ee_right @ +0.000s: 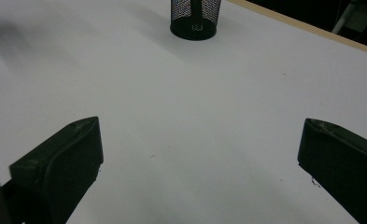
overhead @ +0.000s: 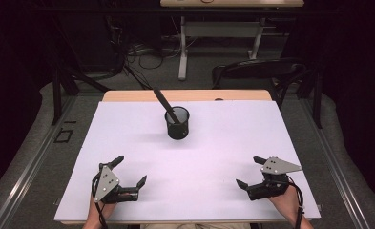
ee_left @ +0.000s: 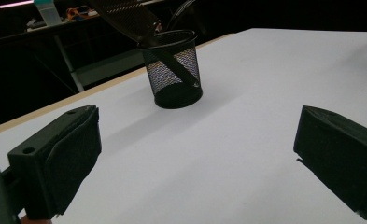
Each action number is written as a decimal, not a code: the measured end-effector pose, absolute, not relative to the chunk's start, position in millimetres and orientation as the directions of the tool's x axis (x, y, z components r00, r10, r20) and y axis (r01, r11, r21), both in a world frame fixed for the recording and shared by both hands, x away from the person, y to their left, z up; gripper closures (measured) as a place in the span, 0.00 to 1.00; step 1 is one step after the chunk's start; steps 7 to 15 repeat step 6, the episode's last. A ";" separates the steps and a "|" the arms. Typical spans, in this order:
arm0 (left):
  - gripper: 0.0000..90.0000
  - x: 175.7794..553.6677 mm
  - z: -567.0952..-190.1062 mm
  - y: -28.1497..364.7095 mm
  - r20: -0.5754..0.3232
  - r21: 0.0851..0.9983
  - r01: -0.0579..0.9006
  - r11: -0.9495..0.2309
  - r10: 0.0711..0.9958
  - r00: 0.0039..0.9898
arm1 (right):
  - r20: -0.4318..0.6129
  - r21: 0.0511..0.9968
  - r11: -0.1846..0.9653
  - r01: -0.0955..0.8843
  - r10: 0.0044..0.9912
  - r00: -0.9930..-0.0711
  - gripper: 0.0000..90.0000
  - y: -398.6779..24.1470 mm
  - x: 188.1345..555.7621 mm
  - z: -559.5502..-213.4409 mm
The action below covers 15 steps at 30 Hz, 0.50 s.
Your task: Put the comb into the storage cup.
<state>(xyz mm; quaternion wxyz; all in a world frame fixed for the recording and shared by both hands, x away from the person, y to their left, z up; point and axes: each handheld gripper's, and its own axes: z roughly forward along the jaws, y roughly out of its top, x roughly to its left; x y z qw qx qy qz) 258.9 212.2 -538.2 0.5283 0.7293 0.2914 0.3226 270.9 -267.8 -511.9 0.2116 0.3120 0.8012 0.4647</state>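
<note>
A black mesh cup (overhead: 177,123) stands near the far edge of the white tabletop (overhead: 223,152), a dark utensil (overhead: 165,104) leaning inside it. Left tongs (overhead: 130,170) and right tongs (overhead: 248,172), both spread apart and gripping nothing, rest near the near corners, well apart from the cup.

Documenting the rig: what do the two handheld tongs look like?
Both are matte black two-jaw tongs. The left tongs and right tongs each carry a grey three-cornered plate with small dark dots on top. A black cable trails from each. Jaw tips are blocky with dark pads.
</note>
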 end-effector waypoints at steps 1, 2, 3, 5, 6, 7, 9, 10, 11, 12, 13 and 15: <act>0.01 259.0 -538.1 212.3 0.164 0.958 0.085 -0.274 0.766 0.622 | -0.050 0.875 0.376 0.304 0.696 -0.716 0.00 -268.3 270.3 -512.0; 0.01 259.3 -538.2 212.2 0.164 0.958 0.084 -0.274 0.766 0.622 | -0.055 0.875 0.379 0.301 0.696 -0.716 0.00 -268.6 270.1 -512.2; 0.01 259.4 -538.4 211.9 0.162 0.958 0.086 -0.273 0.766 0.622 | -0.058 0.876 0.378 0.299 0.697 -0.714 0.00 -268.8 270.1 -512.2; 0.01 259.7 -538.7 211.7 0.159 0.958 0.091 -0.273 0.767 0.622 | -0.054 0.879 0.373 0.297 0.697 -0.715 0.00 -269.1 270.7 -512.3; 0.01 259.9 -538.9 211.6 0.159 0.957 0.093 -0.274 0.767 0.622 | -0.054 0.877 0.375 0.299 0.698 -0.715 0.00 -269.3 271.0 -512.5; 0.01 259.9 -538.9 211.6 0.159 0.957 0.093 -0.274 0.767 0.622 | -0.054 0.877 0.375 0.299 0.698 -0.715 0.00 -269.3 271.0 -512.5; 0.01 259.9 -538.9 211.6 0.159 0.957 0.093 -0.274 0.767 0.622 | -0.054 0.877 0.375 0.299 0.698 -0.715 0.00 -269.3 271.0 -512.5; 0.01 259.9 -538.9 211.6 0.159 0.957 0.093 -0.274 0.767 0.622 | -0.054 0.877 0.375 0.299 0.698 -0.715 0.00 -269.3 271.0 -512.5; 0.01 259.9 -538.9 211.6 0.159 0.957 0.093 -0.274 0.767 0.622 | -0.054 0.877 0.375 0.299 0.698 -0.715 0.00 -269.3 271.0 -512.5; 0.01 259.9 -538.9 211.6 0.159 0.957 0.093 -0.274 0.767 0.622 | -0.054 0.877 0.375 0.299 0.698 -0.715 0.00 -269.3 271.0 -512.5; 0.01 259.9 -538.9 211.6 0.159 0.957 0.093 -0.274 0.767 0.622 | -0.054 0.877 0.375 0.299 0.698 -0.715 0.00 -269.3 271.0 -512.5; 0.01 259.9 -538.9 211.6 0.159 0.957 0.093 -0.274 0.767 0.622 | -0.054 0.877 0.375 0.299 0.698 -0.715 0.00 -269.3 271.0 -512.5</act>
